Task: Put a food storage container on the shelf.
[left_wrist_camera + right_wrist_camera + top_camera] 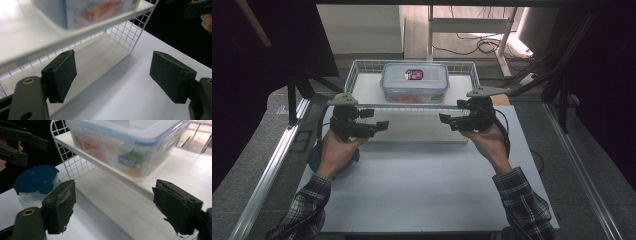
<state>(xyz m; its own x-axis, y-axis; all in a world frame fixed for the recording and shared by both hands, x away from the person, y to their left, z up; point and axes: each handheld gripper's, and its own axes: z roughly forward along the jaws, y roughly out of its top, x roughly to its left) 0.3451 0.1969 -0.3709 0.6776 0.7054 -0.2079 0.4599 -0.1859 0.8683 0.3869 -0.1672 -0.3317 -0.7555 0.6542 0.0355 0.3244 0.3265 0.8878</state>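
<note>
A clear plastic box (414, 82) with a blue-edged lid stands on the top deck of a white wire rack (412, 107). My left gripper (376, 119) is held in front of the rack's left front corner, with its jaws apart and nothing between them. The right gripper (448, 121) mirrors it at the right front corner, also open and holding nothing. In the left gripper view, my left gripper (112, 75) faces the rack's lower shelf (100, 55), with the box (85, 12) above. In the right gripper view, my right gripper (113, 205) frames the shelf edge below the box (125, 142).
A round container with a blue lid (36, 182) sits on the white table (422, 185) at the left, partly under the left hand (337, 150). Dark frame posts (292, 102) stand at both sides of the rack. Cables lie on the floor behind.
</note>
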